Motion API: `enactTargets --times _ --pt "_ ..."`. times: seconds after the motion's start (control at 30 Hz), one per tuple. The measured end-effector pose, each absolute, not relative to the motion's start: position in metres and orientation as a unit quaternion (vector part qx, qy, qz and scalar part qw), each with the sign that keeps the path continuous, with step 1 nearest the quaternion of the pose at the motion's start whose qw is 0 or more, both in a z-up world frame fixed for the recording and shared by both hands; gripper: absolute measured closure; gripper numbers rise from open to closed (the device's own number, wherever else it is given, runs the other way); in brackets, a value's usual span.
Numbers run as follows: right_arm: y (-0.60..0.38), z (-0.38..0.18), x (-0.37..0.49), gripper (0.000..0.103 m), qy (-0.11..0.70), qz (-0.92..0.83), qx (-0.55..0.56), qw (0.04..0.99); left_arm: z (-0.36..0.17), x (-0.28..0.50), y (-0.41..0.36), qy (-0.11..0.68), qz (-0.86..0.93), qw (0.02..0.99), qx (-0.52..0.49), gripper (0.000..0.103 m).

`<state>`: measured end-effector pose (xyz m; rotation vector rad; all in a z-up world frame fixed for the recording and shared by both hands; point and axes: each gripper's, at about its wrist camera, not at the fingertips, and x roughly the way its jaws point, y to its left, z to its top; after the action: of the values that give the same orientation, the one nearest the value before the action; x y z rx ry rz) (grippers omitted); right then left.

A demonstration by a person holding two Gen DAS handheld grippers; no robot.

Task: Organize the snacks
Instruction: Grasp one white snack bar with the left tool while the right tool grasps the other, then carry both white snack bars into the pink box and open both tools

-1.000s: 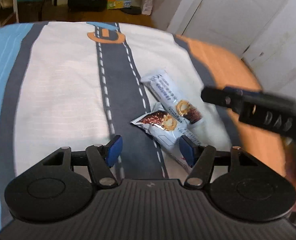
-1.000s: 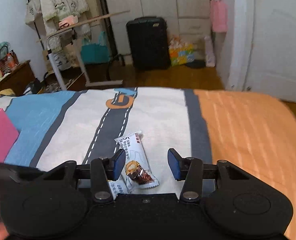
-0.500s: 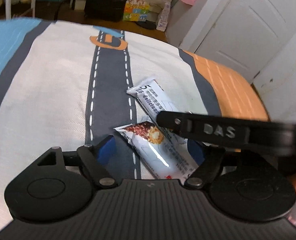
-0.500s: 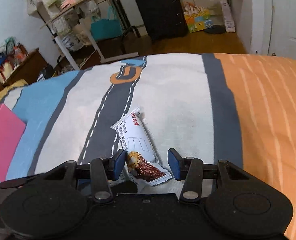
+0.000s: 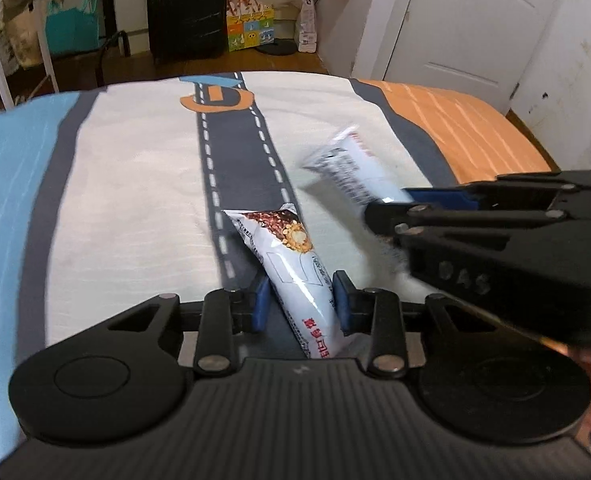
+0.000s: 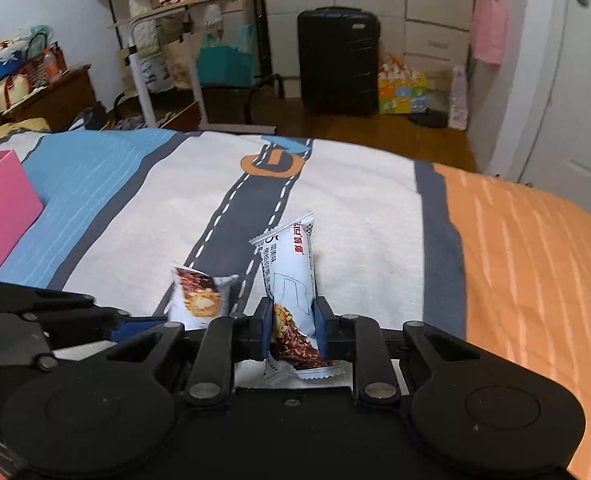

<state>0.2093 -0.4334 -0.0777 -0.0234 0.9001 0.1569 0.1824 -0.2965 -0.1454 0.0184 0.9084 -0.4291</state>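
Left wrist view: left gripper [image 5: 300,300] pinches a snack bar [image 5: 291,264] mid-length, just above the bed [image 5: 135,184].

Right wrist view: right gripper [image 6: 292,330] pinches another bar [image 6: 291,292], nosing far. Wrappers look light, crinkly and slippery; mid-body grips seem best.
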Motion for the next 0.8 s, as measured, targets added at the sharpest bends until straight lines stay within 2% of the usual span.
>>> enactTargets --times 0.27,0.33,0.8 --pt "-0.431 -0.072 0.185 0.078 0.451 0.032 0.056 0.89 -0.128 0.164 -0.264 0.416 -0.22 0.879 0.077 0.073" --pt "-0.421 -0.068 0.177 0.078 0.45 0.038 0.067 0.89 -0.122 0.162 -0.255 0.418 -0.223 0.877 0.083 0.076" --pt "-0.344 -0.028 0.139 0.078 0.472 0.046 0.034 0.88 -0.082 0.152 -0.165 0.454 -0.242 0.857 0.021 0.078"
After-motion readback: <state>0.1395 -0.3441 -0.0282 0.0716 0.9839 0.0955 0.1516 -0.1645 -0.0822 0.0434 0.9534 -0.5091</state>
